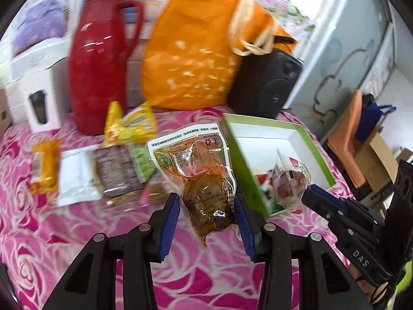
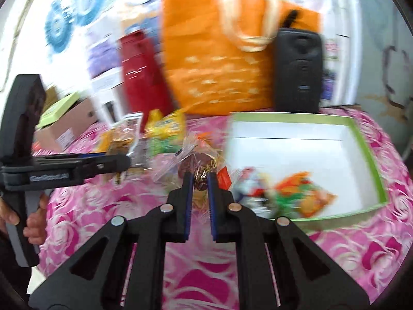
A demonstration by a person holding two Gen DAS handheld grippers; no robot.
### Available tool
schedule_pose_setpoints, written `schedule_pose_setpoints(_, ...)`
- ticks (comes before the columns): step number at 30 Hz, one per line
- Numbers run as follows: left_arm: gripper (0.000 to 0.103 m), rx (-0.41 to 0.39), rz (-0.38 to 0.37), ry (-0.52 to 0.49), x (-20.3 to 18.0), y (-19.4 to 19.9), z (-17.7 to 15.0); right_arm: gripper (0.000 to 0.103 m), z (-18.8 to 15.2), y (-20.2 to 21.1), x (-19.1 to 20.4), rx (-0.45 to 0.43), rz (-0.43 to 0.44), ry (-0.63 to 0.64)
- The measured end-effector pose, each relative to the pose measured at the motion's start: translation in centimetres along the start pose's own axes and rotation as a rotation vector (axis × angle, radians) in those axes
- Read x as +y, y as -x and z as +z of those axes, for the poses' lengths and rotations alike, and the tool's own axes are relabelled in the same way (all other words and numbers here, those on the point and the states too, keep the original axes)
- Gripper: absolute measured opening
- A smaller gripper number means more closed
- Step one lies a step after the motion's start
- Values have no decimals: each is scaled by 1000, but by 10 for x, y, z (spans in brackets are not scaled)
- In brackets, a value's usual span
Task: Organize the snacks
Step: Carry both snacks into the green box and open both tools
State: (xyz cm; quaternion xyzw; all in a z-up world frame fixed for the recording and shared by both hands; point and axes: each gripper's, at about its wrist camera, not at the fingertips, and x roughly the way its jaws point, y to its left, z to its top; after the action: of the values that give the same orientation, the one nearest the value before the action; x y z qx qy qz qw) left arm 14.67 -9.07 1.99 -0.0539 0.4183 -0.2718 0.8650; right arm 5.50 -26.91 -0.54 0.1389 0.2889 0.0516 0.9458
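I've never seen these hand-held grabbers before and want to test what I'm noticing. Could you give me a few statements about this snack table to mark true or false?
1. The left gripper holds a clear pouch of brown food. True.
2. The right gripper is empty, jaws wide apart. False: its jaws are closed on a small clear-wrapped snack.
3. The green-rimmed box already holds some snacks. True.
4. The red jug lies tipped over. False: it stands upright.
5. The tablecloth is plain blue. False: it is pink with a rose pattern.
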Motion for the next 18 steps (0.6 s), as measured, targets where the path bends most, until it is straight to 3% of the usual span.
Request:
schedule_pose_setpoints(7,44,63,-82,-116,-71,-45,22,13,-1,19,-72,-19,-161,-97)
schedule_pose_setpoints(13,44,121,-123,-207,-120,-86,31,13,-6,18,-121,-13,-221,-170)
schedule_pose_setpoints(18,49,142,-125,-244,-138,-114,32,15,-11,2,-143,22,-249,-177)
